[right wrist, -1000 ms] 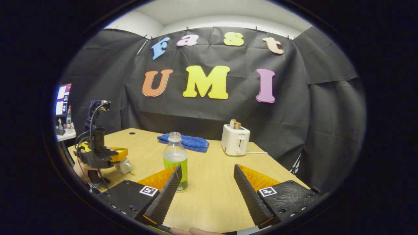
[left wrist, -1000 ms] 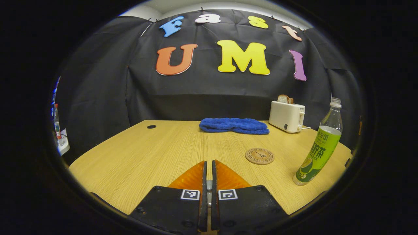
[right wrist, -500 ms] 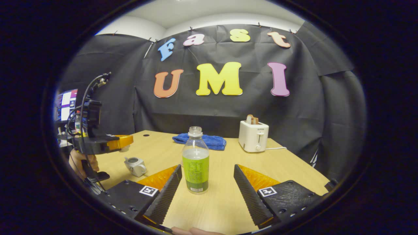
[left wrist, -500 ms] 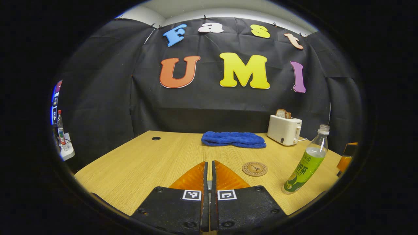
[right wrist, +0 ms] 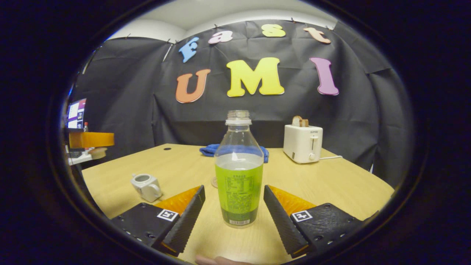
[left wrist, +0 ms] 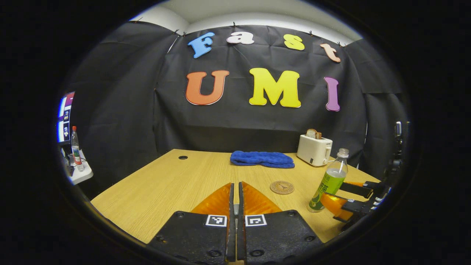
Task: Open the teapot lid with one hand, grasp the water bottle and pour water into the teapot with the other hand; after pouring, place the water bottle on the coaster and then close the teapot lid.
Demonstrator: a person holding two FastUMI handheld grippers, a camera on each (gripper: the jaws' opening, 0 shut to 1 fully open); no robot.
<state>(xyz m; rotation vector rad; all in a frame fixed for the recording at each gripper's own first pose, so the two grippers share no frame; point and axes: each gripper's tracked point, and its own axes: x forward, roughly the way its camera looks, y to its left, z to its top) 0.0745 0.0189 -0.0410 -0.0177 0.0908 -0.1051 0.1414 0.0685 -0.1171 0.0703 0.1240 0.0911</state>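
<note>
In the right gripper view the bottle (right wrist: 239, 169) now stands large at frame centre, between the two wide-spread fingers of the right gripper (right wrist: 234, 206) — a second ago it was small and left of centre, half behind the left finger. Neither finger touches it yet. It has no cap and is partly full. The teapot (right wrist: 146, 187), lid off, sits on the table (right wrist: 331, 184) at lower left; a second ago the left gripper was right over it. At the far left edge that left gripper (right wrist: 96, 140) now hangs well above the table, carrying the lid (right wrist: 97, 152).

In the left gripper view the left gripper's (left wrist: 235, 195) fingers are nearly together at bottom centre, holding the lid's knob. The table looks farther below than before. The coaster (left wrist: 282, 187) lies right of centre, and the bottle (left wrist: 328, 181) stands beside it, with the right gripper (left wrist: 344, 197) — newly in sight at lower right — straddling its base.
</note>
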